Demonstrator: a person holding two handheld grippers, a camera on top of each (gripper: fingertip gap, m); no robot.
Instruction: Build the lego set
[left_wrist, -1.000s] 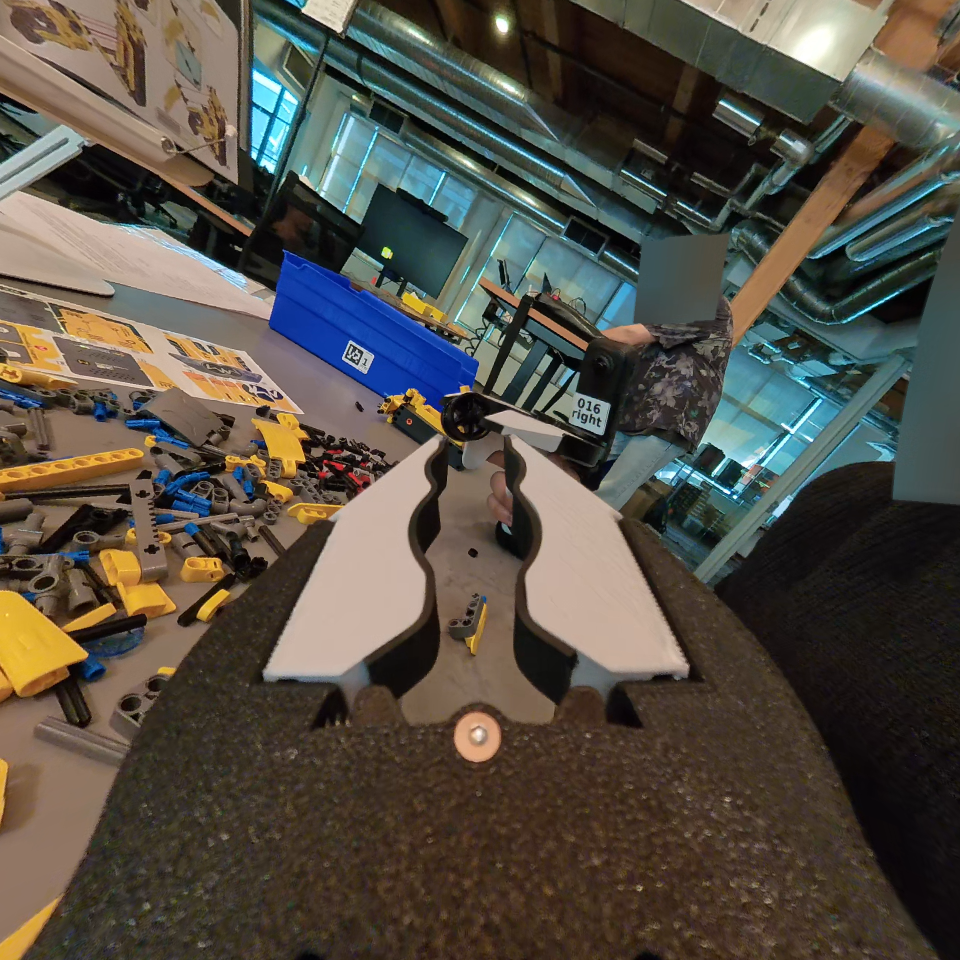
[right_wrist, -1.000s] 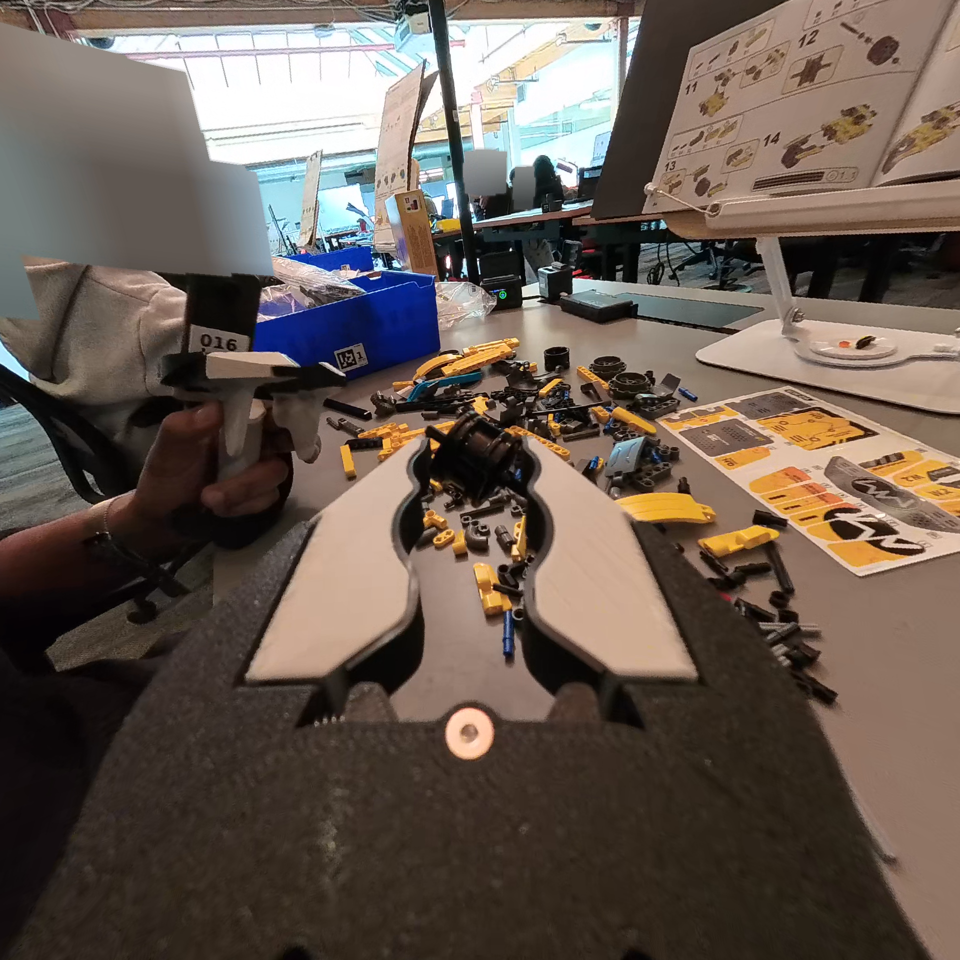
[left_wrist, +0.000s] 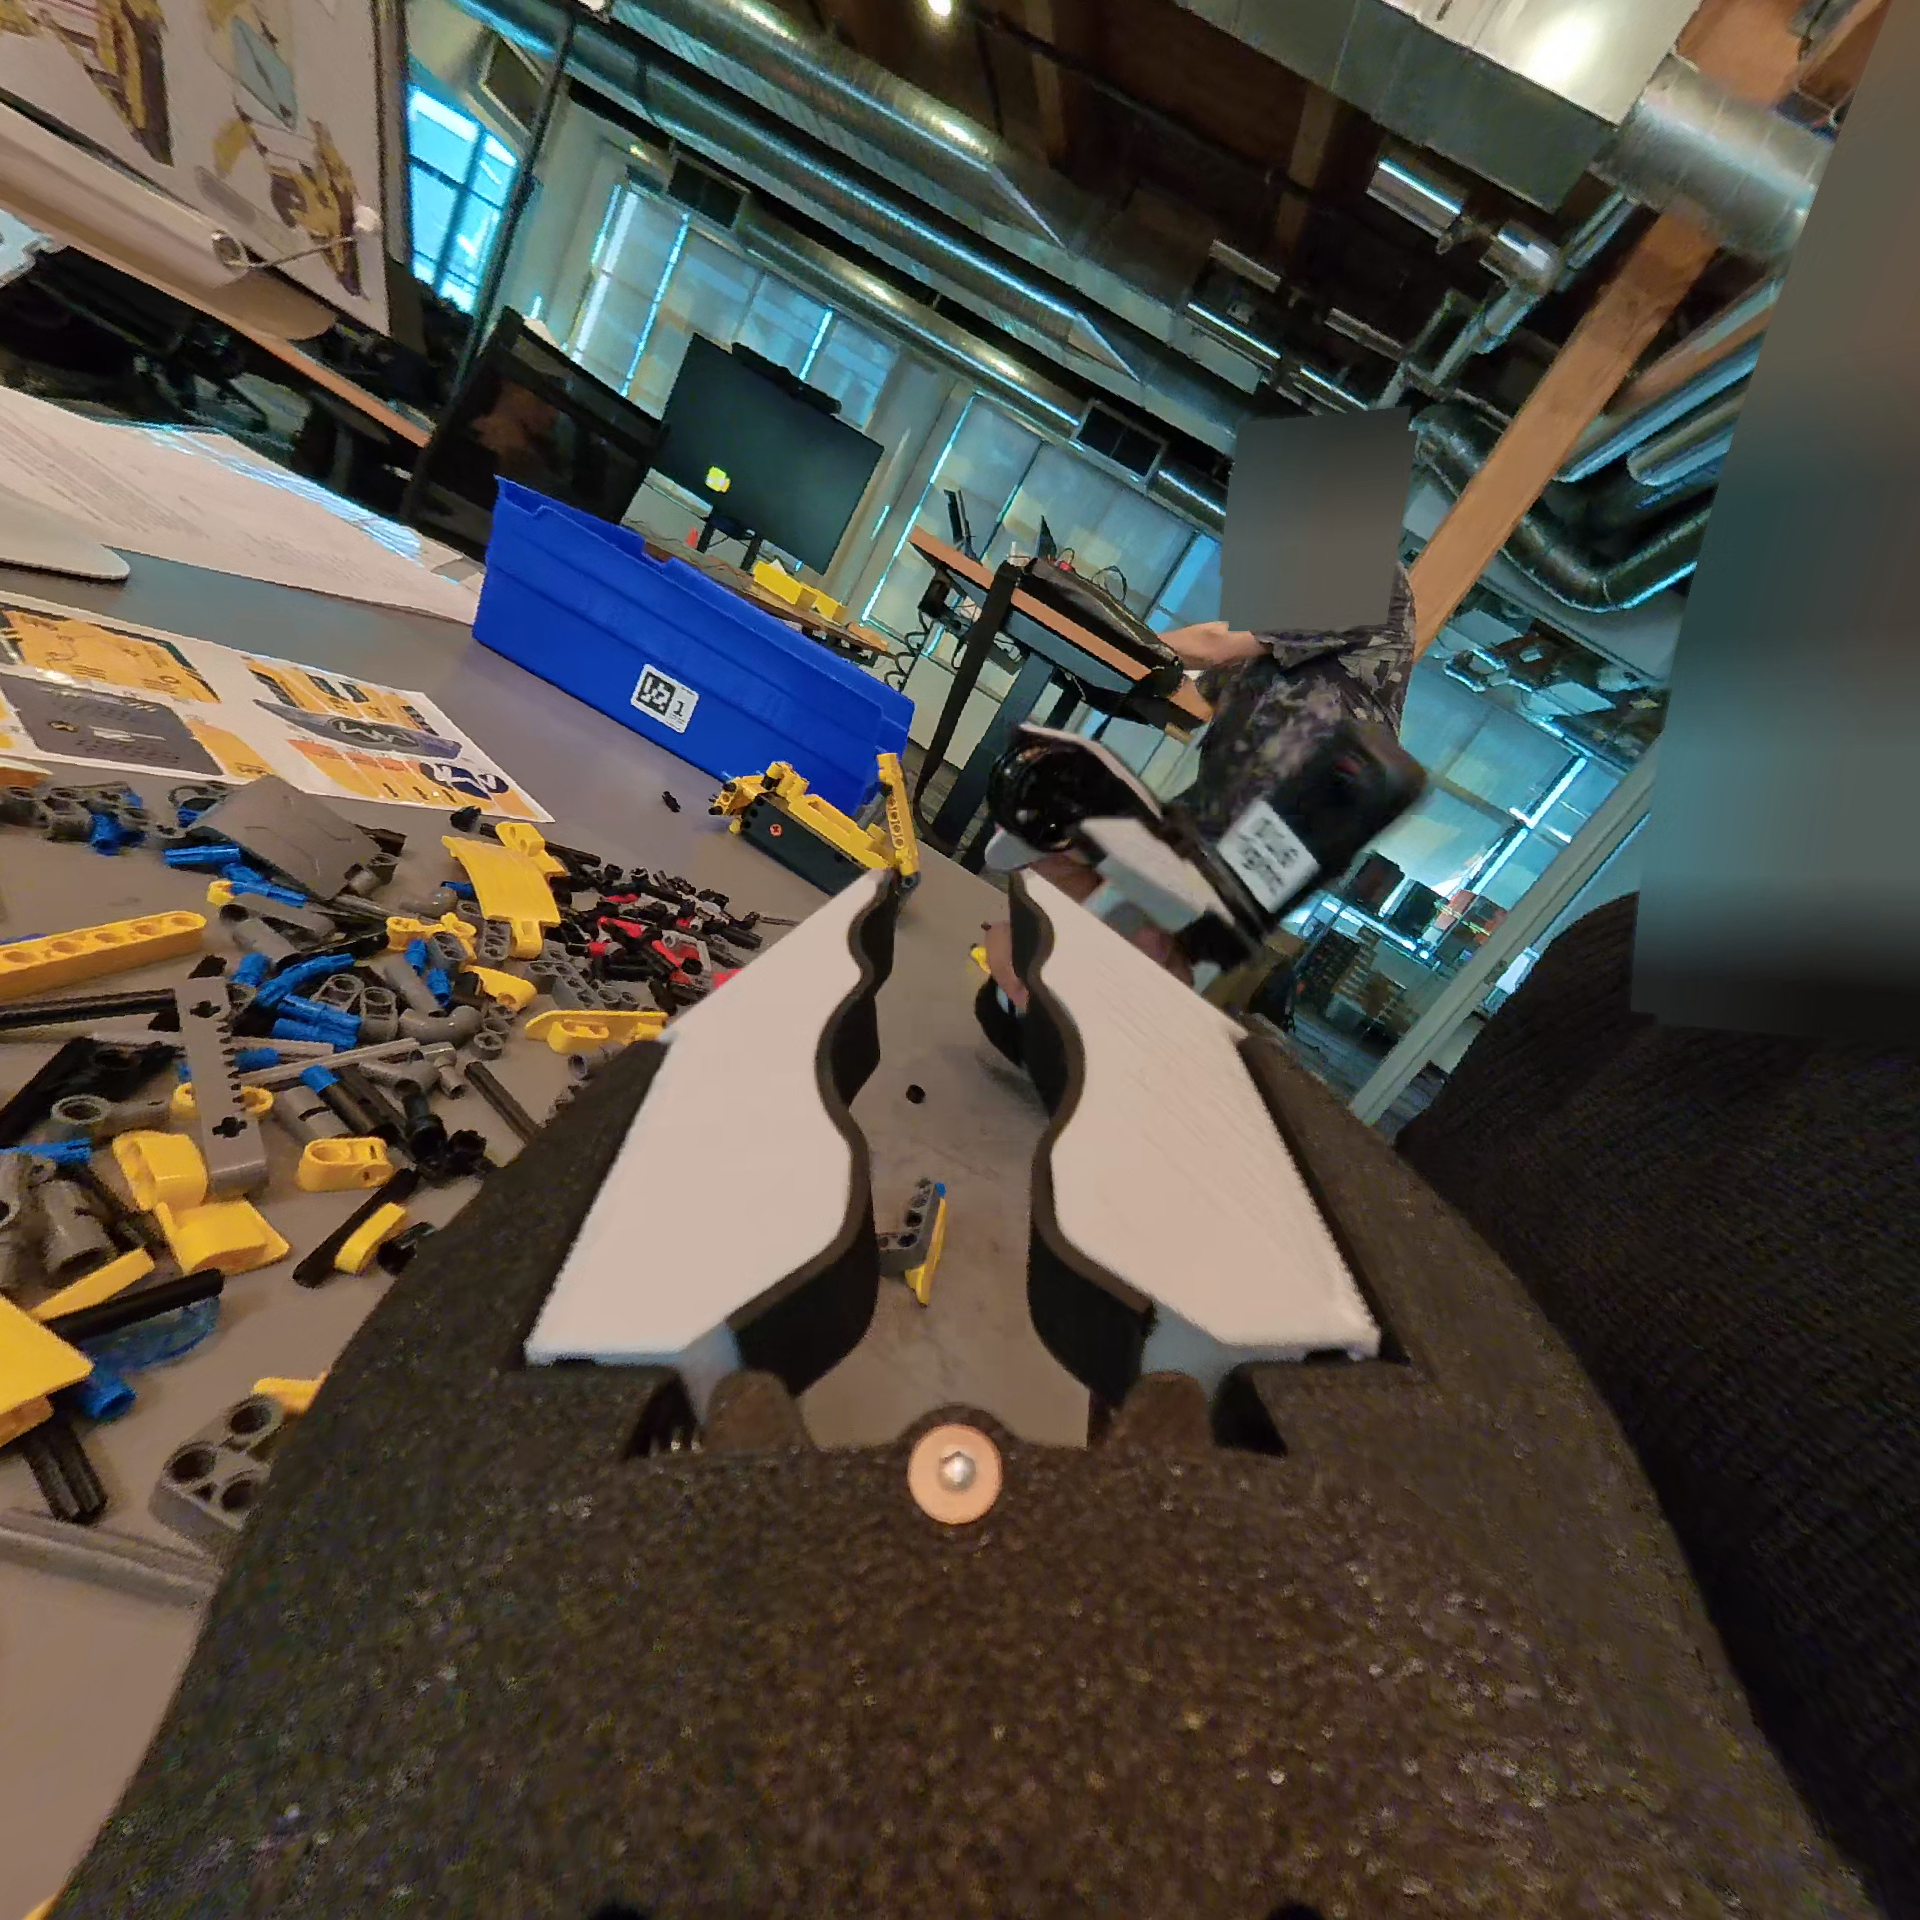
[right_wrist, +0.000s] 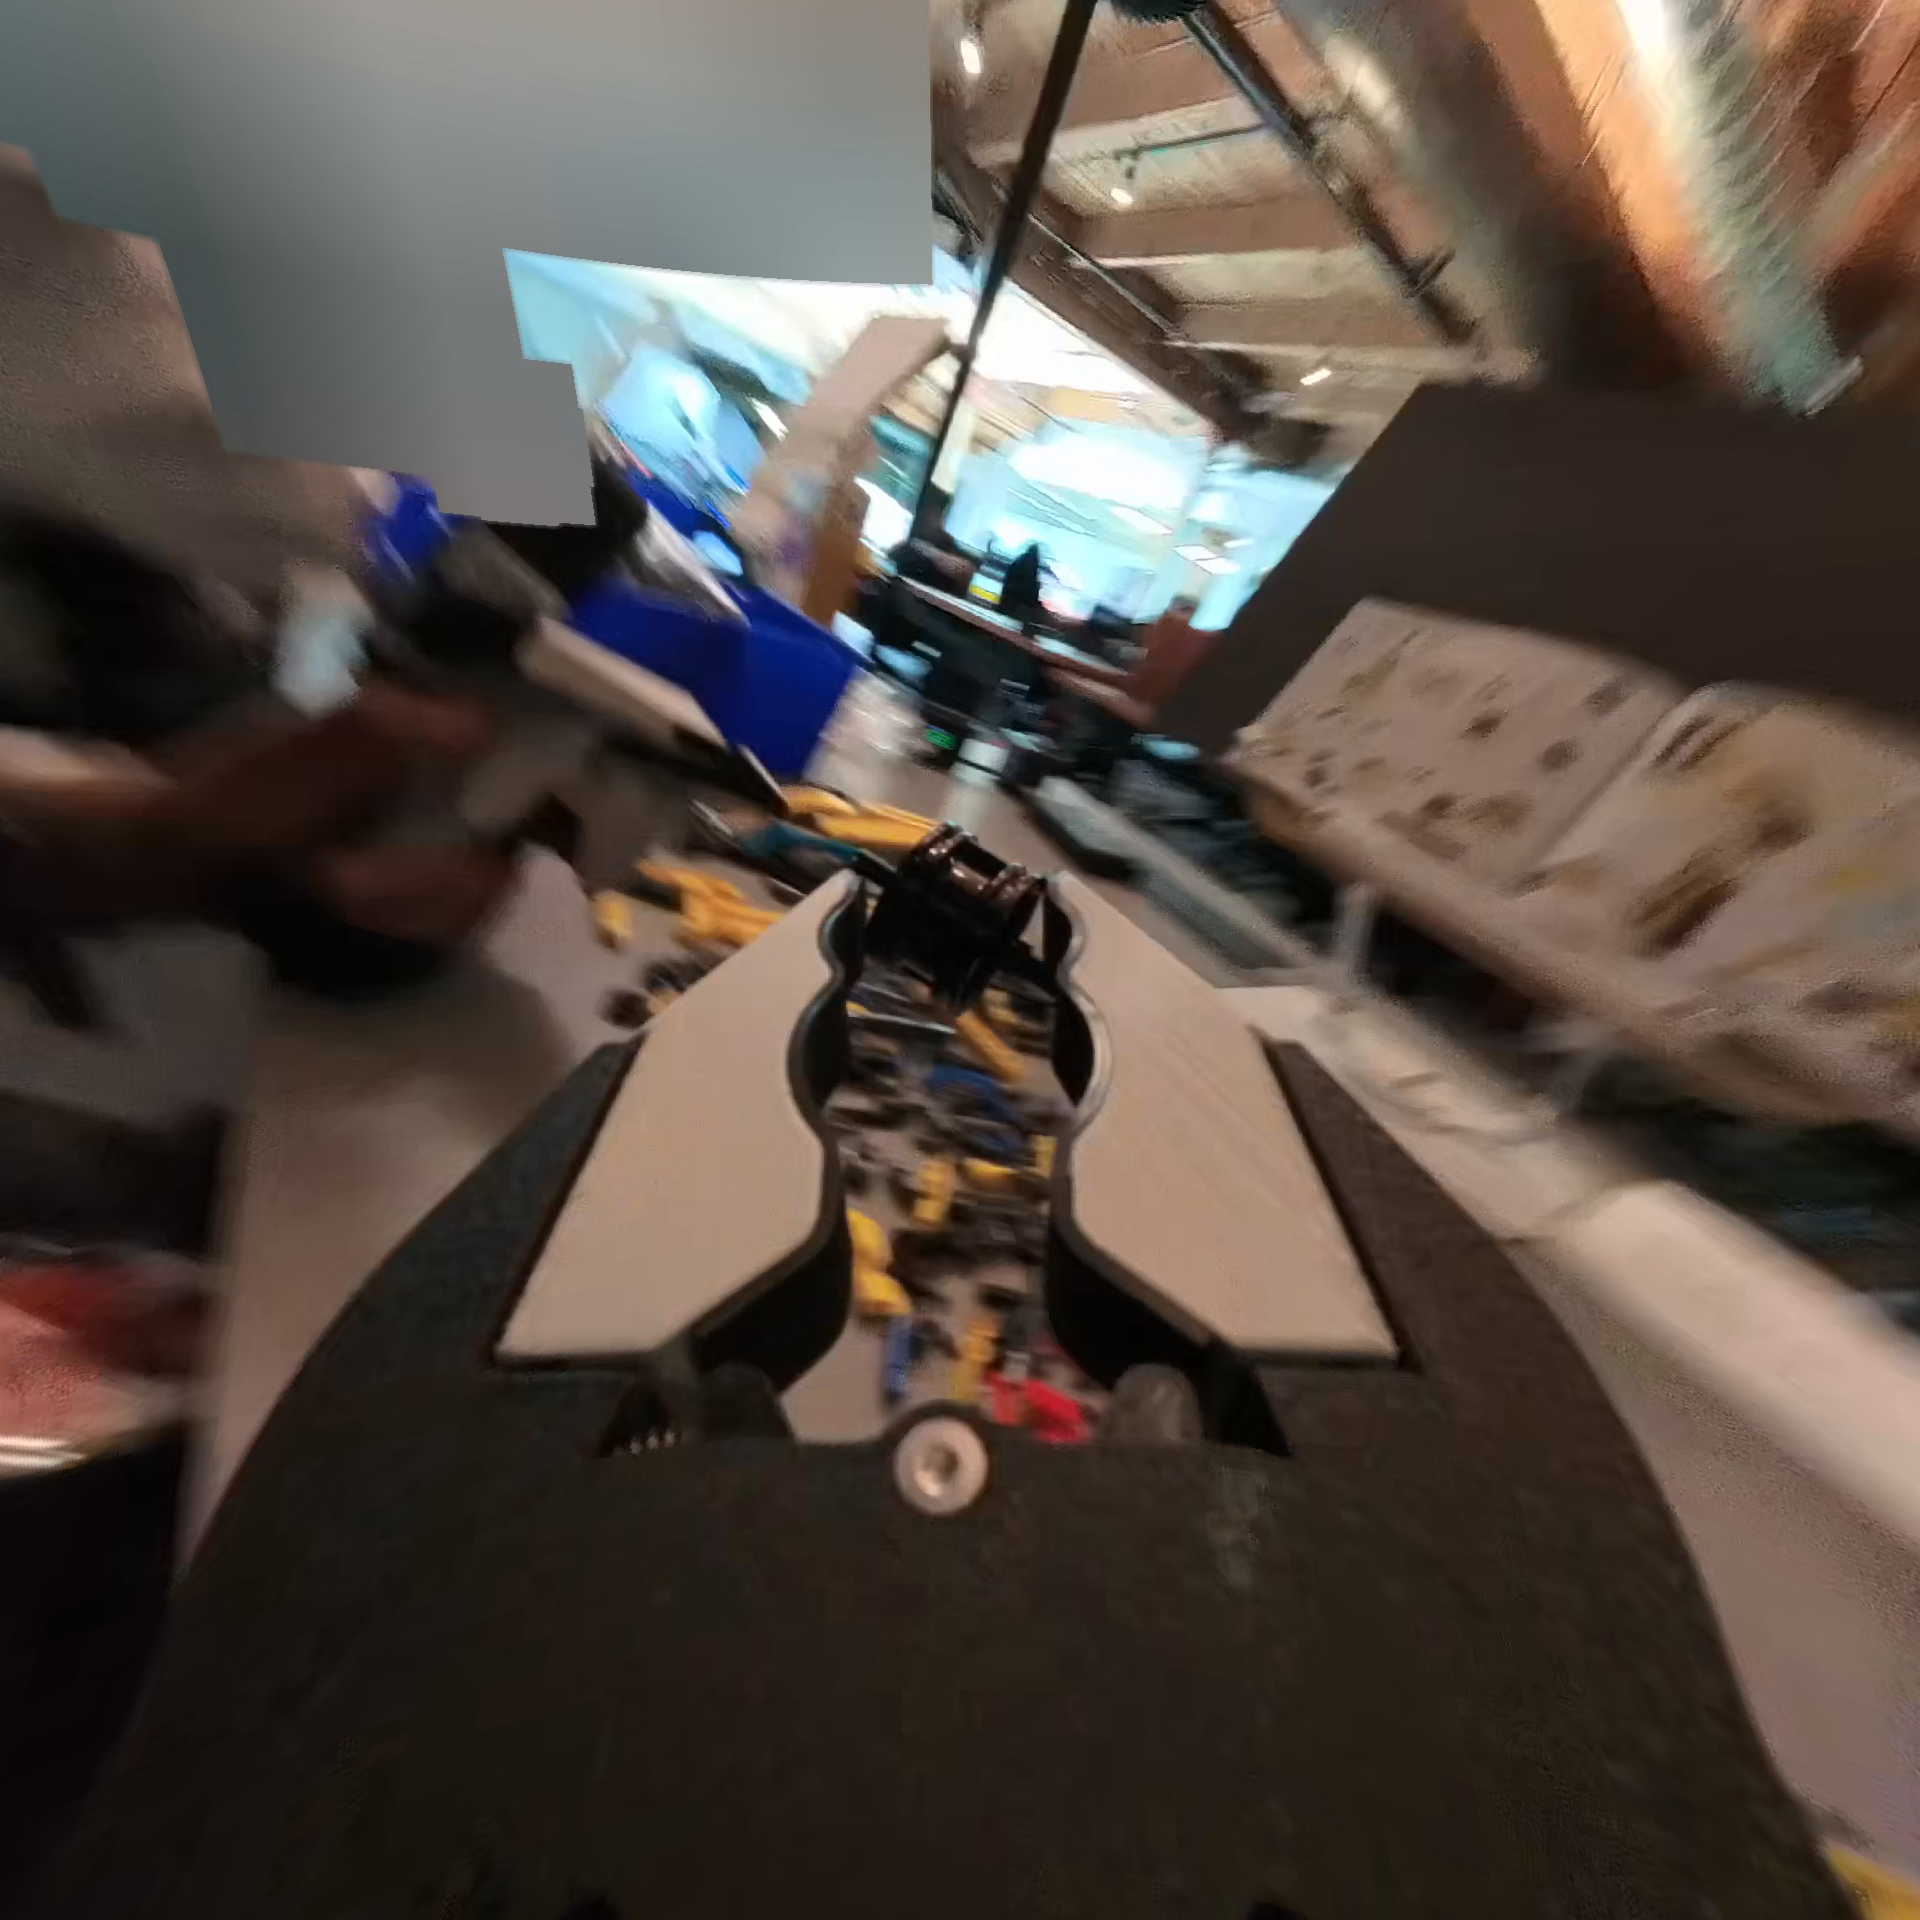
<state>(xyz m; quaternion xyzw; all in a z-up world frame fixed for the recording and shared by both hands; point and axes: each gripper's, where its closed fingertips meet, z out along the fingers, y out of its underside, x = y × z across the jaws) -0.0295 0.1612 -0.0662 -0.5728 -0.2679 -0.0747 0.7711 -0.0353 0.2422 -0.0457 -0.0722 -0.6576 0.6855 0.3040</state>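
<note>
My left gripper (left_wrist: 954, 896) is open and empty, low over the grey table (left_wrist: 623, 790). A small grey and yellow piece (left_wrist: 916, 1238) lies on the table between its fingers. A yellow and black part-built model (left_wrist: 821, 821) stands just beyond its left fingertip. My right gripper (right_wrist: 951, 899) is shut on a black wheel (right_wrist: 951, 920) held at its fingertips above the loose pieces. It also shows in the left wrist view (left_wrist: 1101, 831), tilted, with the wheel (left_wrist: 1023, 800) at its tip. The right wrist view is blurred; the left gripper (right_wrist: 623, 717) shows at its left.
A pile of yellow, black, blue and grey building pieces (left_wrist: 312, 1039) covers the table's left. A blue bin (left_wrist: 675, 655) stands behind it, next to a sticker sheet (left_wrist: 260, 717). An instruction booklet on a stand (right_wrist: 1558, 790) is at the right. A person (left_wrist: 1299, 707) stands beyond the table. My right fingertips sit around 9 cm from my left ones.
My right gripper has swung up and tilted with the wheel still in it, blurring its view. The left gripper has shifted a little and stays open.
</note>
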